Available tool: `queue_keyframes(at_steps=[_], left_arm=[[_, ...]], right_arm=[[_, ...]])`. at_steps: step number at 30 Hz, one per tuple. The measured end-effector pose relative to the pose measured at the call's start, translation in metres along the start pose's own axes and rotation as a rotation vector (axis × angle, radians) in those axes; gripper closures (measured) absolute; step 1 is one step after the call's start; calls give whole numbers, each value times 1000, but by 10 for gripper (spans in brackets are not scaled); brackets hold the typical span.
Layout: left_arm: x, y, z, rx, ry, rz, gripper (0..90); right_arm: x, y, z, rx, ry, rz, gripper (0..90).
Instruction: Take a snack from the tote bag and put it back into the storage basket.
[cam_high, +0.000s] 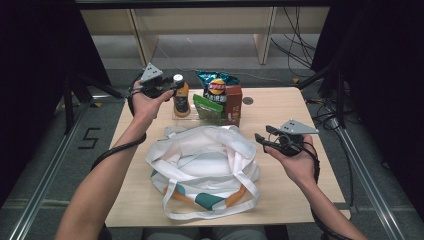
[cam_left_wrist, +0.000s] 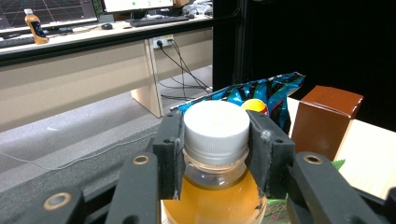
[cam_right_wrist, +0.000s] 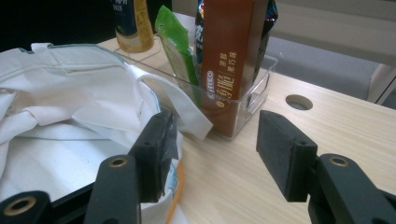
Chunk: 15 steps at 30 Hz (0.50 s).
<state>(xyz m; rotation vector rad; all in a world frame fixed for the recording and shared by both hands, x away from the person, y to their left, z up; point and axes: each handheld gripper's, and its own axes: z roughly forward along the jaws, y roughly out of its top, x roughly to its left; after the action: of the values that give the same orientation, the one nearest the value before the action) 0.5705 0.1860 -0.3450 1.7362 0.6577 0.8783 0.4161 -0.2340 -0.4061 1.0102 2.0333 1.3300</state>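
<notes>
While the bottle (cam_high: 181, 96) stands at the left end of the clear tray (cam_high: 176, 117), upper middle of the high view, nothing sits packed in the white bag (cam_high: 205, 165) as far as can be seen. Clamped on the bottle's white cap (cam_left_wrist: 215, 123): the left gripper (cam_high: 169, 91), pads pressed against both sides of the cap in the left gripper view, amber drink visible below. Standing upright, base on the tray as far as can be judged, so not yet lifted. Behind it, toward the upper right of that view, a blue chip bag (cam_left_wrist: 266, 95) and a brown carton (cam_left_wrist: 327, 119); a green packet (cam_high: 207, 106) upright between bottle and carton in the high view.

Held over the bare tabletop just right of the bag, at middle right of the high view: the right gripper (cam_high: 266, 141), jaws apart with nothing between them. Near its left pad in the right gripper view, a fold of the bag's cloth (cam_right_wrist: 161, 100), touching or not cannot be told. Beyond, the carton and green packet upright in the tray.

Judged from this: early stage. Done: hold on the first item secured. Left: lifting the bottle out of the tray, carrying it toward the lower middle of the frame, lowering it into the bag's mouth, likely with the right gripper holding an edge open, then perhaps the same for the packet, carton and chips. Bag lying slumped, handles loose along its lower edge.
</notes>
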Motion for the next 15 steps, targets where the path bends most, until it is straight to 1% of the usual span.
queue_keyframes(at_steps=[2,3,4,5,6,7,12,13,14,15], left_arm=[[1,-1,1,3,-1,4,587],[2,-1,1,5,5,15,587],[4,-1,1,7,2,51,587],[4,-2,1,10,-3,55,587],[3,-3,2,10,-13,32,587],[3,-4,3,15,-13,41,587],[4,-6,4,20,-13,46,587],[5,-6,4,23,-12,47,587],[4,-7,5,23,-14,44,587],[4,-7,5,24,-14,43,587]], right_arm=[[0,0,0,-1,0,-1,468],[0,0,-1,2,2,-2,468],[0,0,-1,2,1,-2,468],[0,0,0,-1,0,-2,468],[0,0,0,-2,-1,-2,468],[-1,0,0,-3,-1,-4,468],[0,0,0,-1,0,-2,468],[1,0,1,-17,-6,2,468],[1,0,1,-11,-5,1,468],[0,-1,2,-21,-9,-5,468]])
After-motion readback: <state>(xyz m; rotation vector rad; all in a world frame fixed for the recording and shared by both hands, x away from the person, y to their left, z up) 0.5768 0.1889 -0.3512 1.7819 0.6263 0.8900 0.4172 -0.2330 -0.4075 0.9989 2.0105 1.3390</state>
